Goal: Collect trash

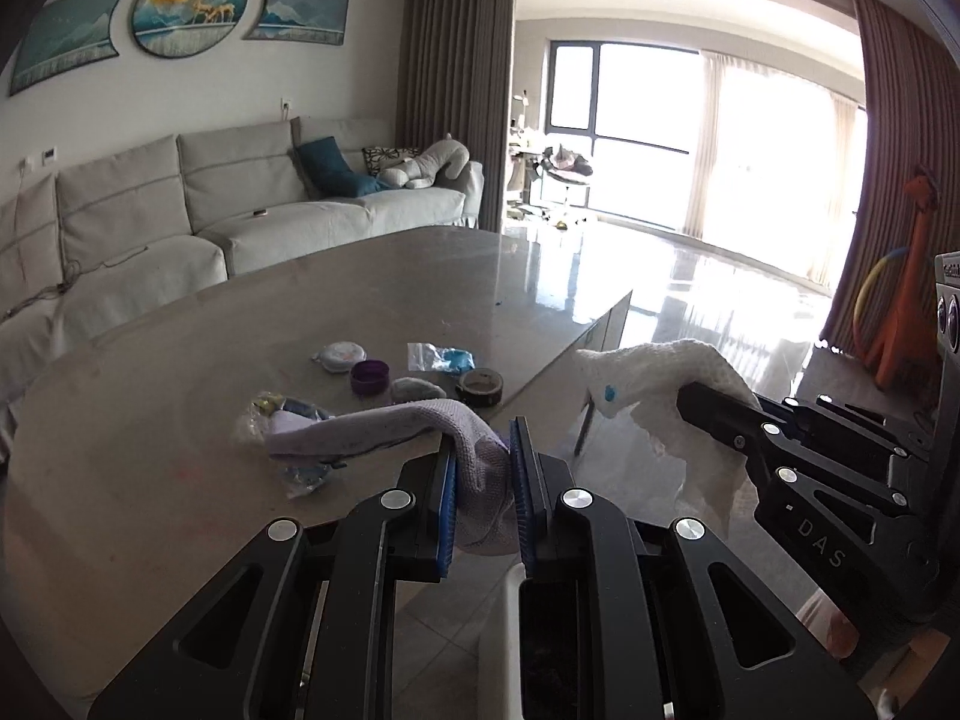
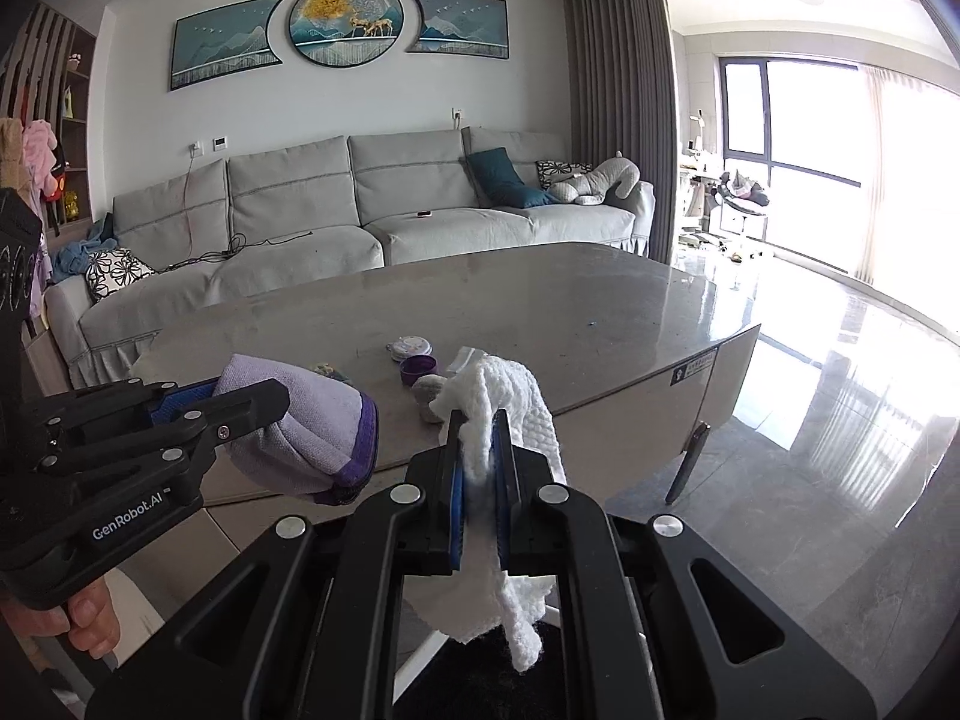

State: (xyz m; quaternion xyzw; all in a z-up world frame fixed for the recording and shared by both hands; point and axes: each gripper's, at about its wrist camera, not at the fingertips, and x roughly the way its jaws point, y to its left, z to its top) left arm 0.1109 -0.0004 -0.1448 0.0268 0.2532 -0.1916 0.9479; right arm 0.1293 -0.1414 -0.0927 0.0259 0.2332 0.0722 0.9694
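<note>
My left gripper point(image 1: 483, 468) is shut on a lilac sock point(image 1: 384, 426) with a purple cuff. The sock hangs off the near edge of the grey table point(image 1: 300, 300). In the right wrist view the left gripper point(image 2: 264, 405) holds the sock point(image 2: 312, 426) at the left. My right gripper point(image 2: 480, 456) is shut on a white quilted paper towel point(image 2: 510, 396), which droops below the pads. In the left wrist view the towel point(image 1: 654, 372) carries a blue spot. On the table lie a white lid point(image 1: 342, 354), a purple cup point(image 1: 369, 376), a clear bag point(image 1: 441, 357), a tape roll point(image 1: 480, 387) and a crumpled wrapper point(image 1: 270, 411).
A grey sofa point(image 2: 360, 210) runs behind the table. Glossy floor point(image 2: 810, 420) spreads to the right toward bright windows. An orange toy giraffe point(image 1: 906, 300) stands by the curtain. A white rim with a dark inside point(image 1: 507, 600) shows below the left gripper. A hand point(image 2: 84, 618) holds the left gripper.
</note>
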